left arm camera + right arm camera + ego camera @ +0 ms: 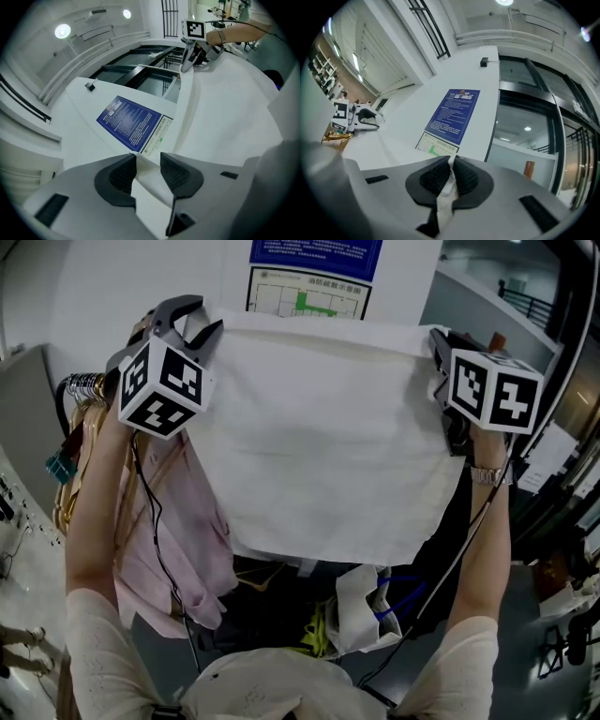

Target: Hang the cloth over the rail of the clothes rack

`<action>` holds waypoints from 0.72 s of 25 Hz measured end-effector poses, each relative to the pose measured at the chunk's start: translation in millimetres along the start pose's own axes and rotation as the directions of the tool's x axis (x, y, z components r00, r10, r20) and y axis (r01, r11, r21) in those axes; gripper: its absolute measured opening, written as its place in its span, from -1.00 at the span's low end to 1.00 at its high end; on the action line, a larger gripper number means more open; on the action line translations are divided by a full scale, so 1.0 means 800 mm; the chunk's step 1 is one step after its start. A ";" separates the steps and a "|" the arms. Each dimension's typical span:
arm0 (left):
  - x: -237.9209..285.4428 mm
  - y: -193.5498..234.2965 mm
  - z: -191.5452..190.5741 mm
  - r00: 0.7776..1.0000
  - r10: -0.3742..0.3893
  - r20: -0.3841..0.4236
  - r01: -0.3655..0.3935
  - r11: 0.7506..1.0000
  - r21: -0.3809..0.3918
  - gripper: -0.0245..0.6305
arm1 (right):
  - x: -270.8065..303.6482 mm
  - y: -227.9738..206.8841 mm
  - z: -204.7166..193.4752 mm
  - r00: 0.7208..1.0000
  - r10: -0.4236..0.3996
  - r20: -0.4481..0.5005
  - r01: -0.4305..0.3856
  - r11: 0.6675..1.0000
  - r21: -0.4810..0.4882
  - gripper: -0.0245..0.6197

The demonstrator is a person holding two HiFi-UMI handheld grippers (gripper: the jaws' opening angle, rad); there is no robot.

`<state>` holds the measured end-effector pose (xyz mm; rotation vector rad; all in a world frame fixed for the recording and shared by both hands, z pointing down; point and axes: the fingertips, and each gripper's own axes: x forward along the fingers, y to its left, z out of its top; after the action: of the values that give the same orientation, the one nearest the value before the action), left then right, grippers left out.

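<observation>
A white cloth (319, 437) is spread out high in front of a white wall, between my two grippers. My left gripper (192, 320) is at the cloth's top left corner. In the left gripper view its jaws (147, 161) stand apart, with the cloth's (225, 93) corner lying loose between the pads. At the top right corner my right gripper (438, 348) is shut on the edge. The right gripper view (451, 164) shows a fold of the cloth (444, 194) pinched between its pads. The rack's rail is hidden from me.
Pink shirts (169, 521) hang on golden hangers (80, 395) at the left, under my left arm. A blue notice (129, 122) is fixed on the wall behind the cloth. Below the cloth sit a white bag (361, 606) and dark clutter.
</observation>
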<state>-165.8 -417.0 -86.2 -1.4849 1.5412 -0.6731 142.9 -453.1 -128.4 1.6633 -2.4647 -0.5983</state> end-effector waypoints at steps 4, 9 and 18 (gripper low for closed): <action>-0.013 0.006 0.004 0.998 -0.036 0.058 0.039 0.998 -0.052 -0.48 | 0.006 -0.004 -0.007 0.999 -0.026 -0.044 0.026 1.000 -0.002 -0.83; -0.020 0.006 -0.006 0.991 -0.118 0.062 0.124 0.988 -0.093 -0.48 | 0.010 -0.004 -0.013 0.995 -0.041 -0.087 0.041 0.999 -0.006 -0.83; -0.019 0.024 -0.047 0.998 -0.062 -0.013 0.062 0.997 -0.052 -0.47 | 0.009 0.001 -0.012 0.994 -0.050 -0.093 0.048 0.999 -0.017 -0.82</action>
<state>-209.1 -406.4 -81.7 -1.5750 1.5388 -0.6861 142.6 -461.7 -120.6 1.7099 -2.3556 -0.5294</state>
